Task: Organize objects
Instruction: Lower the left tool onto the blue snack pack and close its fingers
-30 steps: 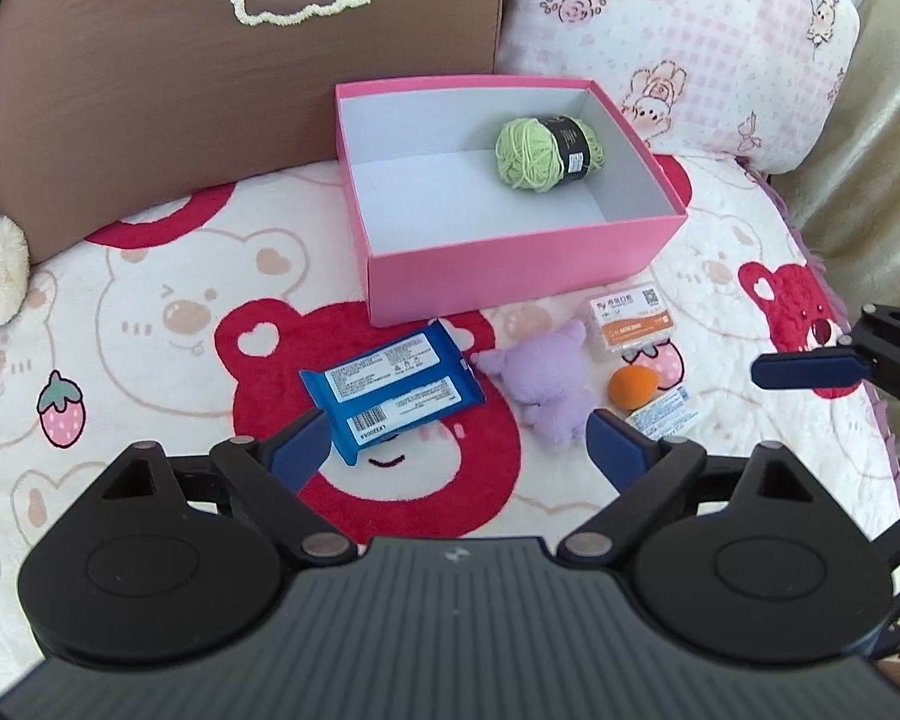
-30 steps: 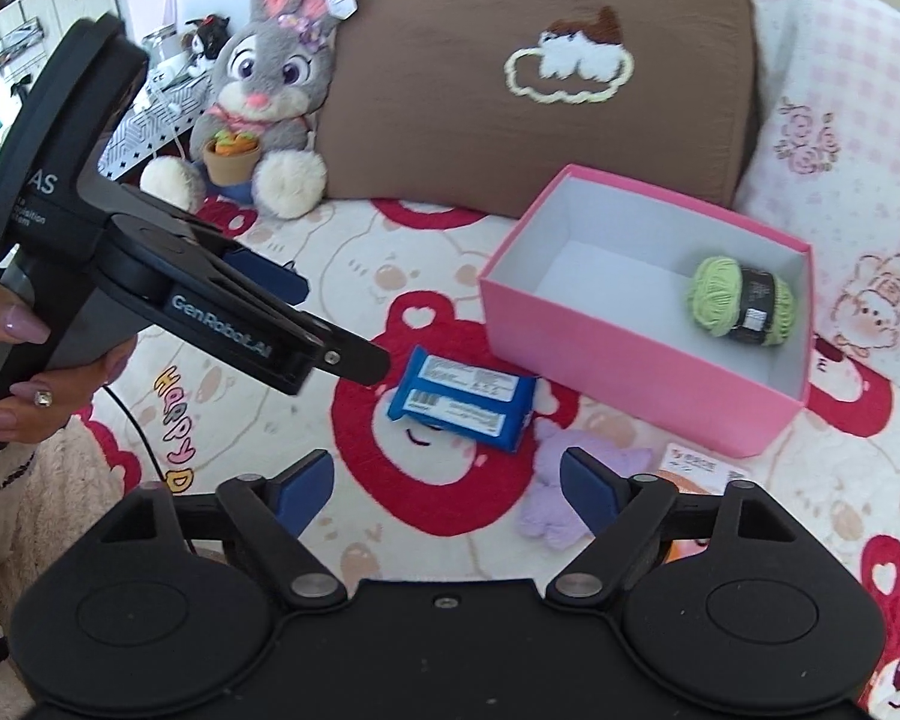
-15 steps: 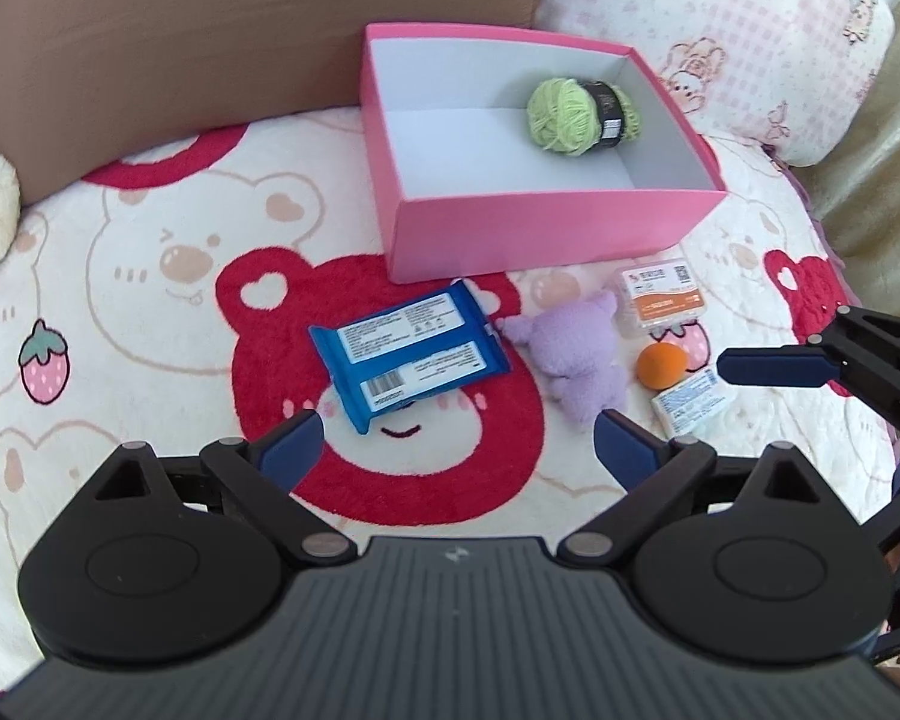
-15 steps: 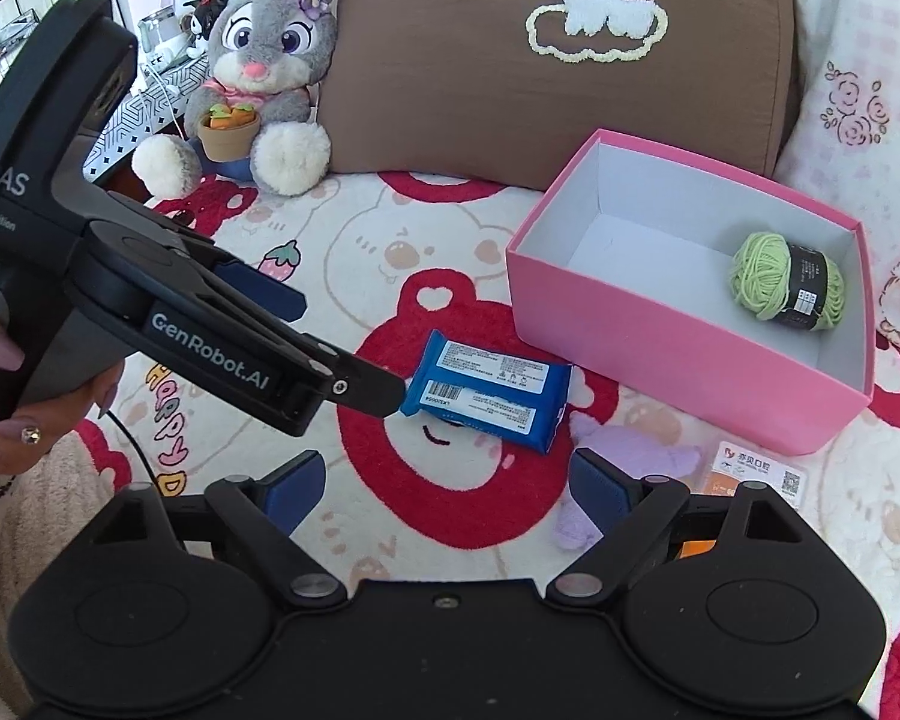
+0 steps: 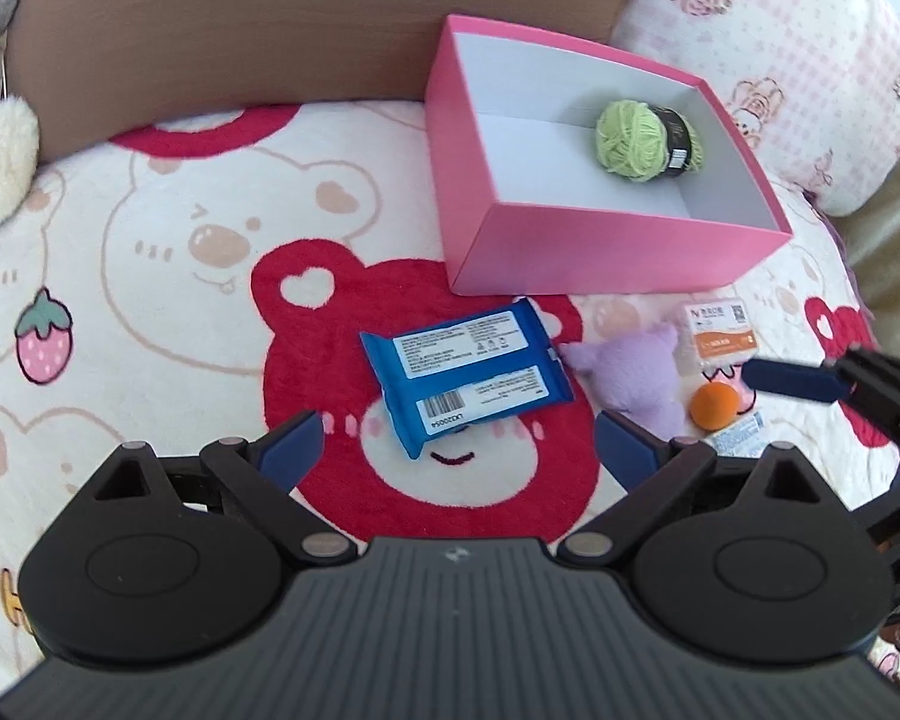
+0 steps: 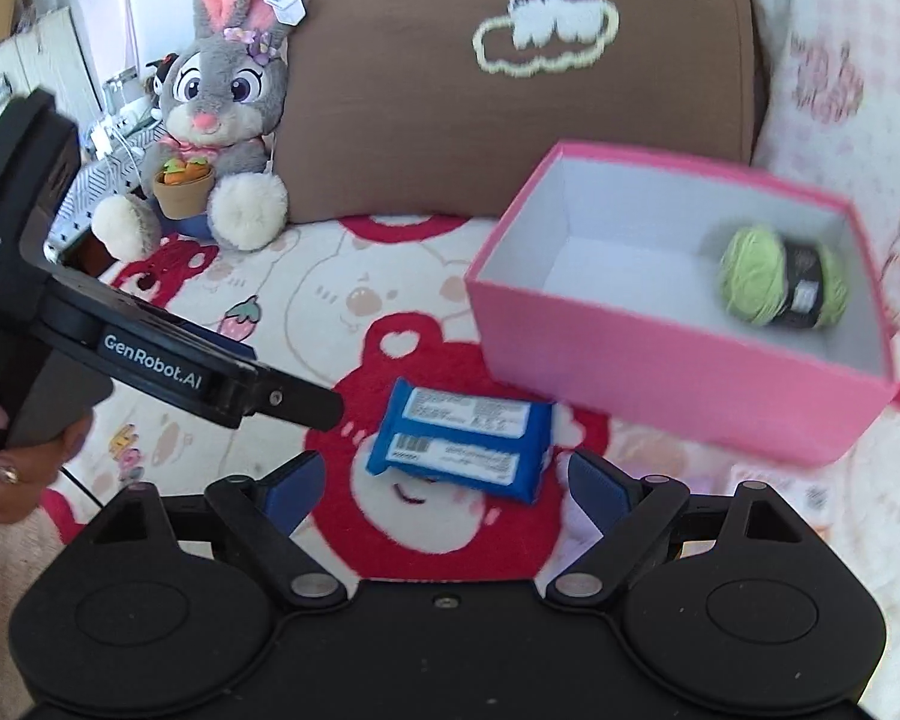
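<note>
A blue wipes packet lies on the bear blanket in front of the pink box, which holds a green yarn ball. A purple plush, an orange ball, an orange-white card box and a small sachet lie to the packet's right. My left gripper is open, just short of the packet. My right gripper is open, just short of the same packet; the box and yarn show beyond it.
A brown pillow and a pink checked pillow stand behind the box. A grey rabbit plush sits at the back left. The left gripper's body reaches in from the left of the right wrist view.
Both grippers have moved forward and down toward the blue packet. It now sits nearer between each pair of fingers. Both stay open.
</note>
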Demonstrator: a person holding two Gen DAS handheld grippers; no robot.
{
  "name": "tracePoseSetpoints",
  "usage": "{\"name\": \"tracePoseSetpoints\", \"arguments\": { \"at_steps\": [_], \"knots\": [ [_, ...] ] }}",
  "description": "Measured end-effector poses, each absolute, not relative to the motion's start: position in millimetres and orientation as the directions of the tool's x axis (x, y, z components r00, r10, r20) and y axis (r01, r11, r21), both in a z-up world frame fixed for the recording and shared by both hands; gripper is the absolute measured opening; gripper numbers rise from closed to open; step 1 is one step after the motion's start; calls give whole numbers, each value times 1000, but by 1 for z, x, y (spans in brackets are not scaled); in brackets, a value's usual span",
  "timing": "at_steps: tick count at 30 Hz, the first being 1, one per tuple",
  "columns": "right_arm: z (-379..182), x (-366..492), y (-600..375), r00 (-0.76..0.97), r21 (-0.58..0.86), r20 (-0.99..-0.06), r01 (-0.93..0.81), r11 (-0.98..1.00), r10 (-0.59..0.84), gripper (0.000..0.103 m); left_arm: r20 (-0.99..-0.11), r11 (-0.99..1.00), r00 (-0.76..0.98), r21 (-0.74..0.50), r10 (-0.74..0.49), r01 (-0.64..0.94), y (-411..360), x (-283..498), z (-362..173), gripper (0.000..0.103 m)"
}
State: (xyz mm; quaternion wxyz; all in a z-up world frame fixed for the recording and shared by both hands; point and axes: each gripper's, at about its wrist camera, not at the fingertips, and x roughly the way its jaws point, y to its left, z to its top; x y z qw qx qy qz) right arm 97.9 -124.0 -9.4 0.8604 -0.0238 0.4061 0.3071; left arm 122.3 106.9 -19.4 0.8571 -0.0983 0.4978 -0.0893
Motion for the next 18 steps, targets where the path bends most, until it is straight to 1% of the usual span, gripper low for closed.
{"name": "tracePoseSetpoints", "arguments": {
  "at_steps": [3, 9, 12, 15, 18],
  "knots": [
    [-23, 110, -121, 427, 262, -743, -523, 811, 515, 91, -840, 963, 482, -266, -249, 33, 113, 128, -34, 98],
    [-52, 128, -109, 411, 226, -787, -503, 834, 461, 91, -853, 971, 484, -236, -194, -26, 122, 140, -65, 98],
    [-64, 136, -109, 414, 224, -795, -479, 849, 443, 91, -826, 970, 539, -235, -167, -60, 128, 144, -73, 96],
    [-75, 146, -108, 415, 231, -803, -446, 865, 428, 90, -825, 976, 551, -203, -127, -79, 129, 151, -83, 96],
    [-84, 153, -108, 419, 236, -800, -436, 868, 428, 86, -818, 976, 560, -205, -129, -76, 131, 154, -92, 96]
  ]
}}
